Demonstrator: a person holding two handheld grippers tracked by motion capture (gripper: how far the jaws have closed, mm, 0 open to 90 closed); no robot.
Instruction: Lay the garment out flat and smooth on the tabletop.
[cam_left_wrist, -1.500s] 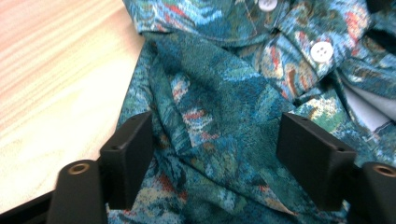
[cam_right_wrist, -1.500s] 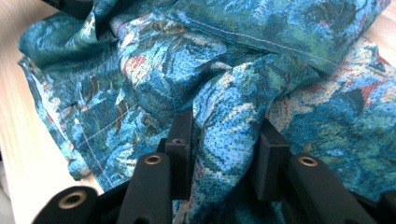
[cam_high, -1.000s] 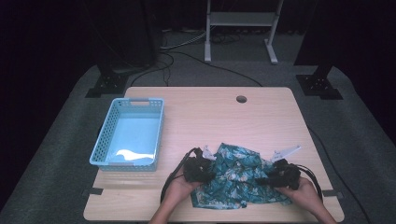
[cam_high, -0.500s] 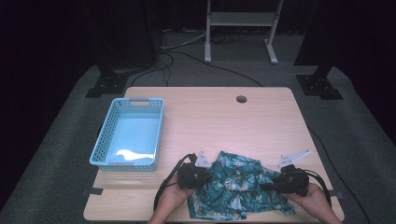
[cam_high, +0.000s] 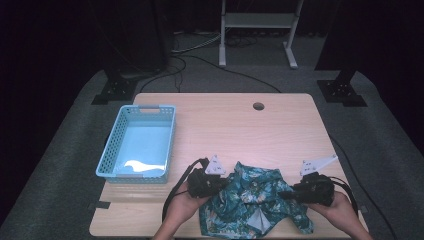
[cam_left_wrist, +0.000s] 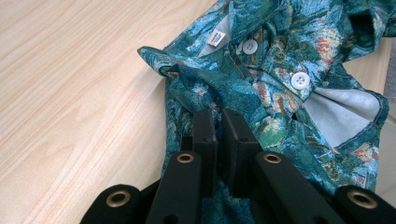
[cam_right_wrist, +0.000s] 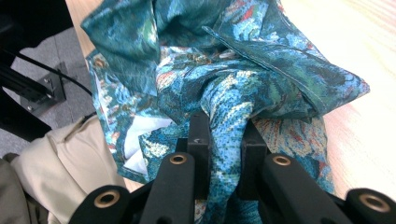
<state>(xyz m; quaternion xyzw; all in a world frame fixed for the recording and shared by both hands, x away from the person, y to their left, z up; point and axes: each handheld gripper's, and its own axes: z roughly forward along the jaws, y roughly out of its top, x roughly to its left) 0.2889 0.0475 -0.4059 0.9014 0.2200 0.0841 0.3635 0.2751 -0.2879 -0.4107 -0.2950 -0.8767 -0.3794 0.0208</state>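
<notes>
**Both grippers pinch a patterned shirt at the near edge of the tabletop**

The wooden tabletop stands on a grey carpeted floor, with a round cable hole near its far edge. On the left part of the tabletop sits a light blue plastic basket with perforated walls and a handle slot in its far rim; it lies well apart from the garment.

The teal floral button-up shirt lies crumpled at the near edge of the tabletop, between the two hands, with part of it hanging past the edge toward the person. In the left gripper view its white buttons, a small white label inside the collar and the pale inner side of the cloth show.

The left gripper is at the shirt's left side. Its jaws have just been closing and now stand almost together, with a thin fold of the shirt clamped between them. The right gripper is at the shirt's right side. Its jaws have also just been closing and now press on a thicker twisted bunch of the fabric that fills the gap between them. A grey three-cornered plate sits on top of each gripper, and black cables trail back beside the person's hands.
</notes>
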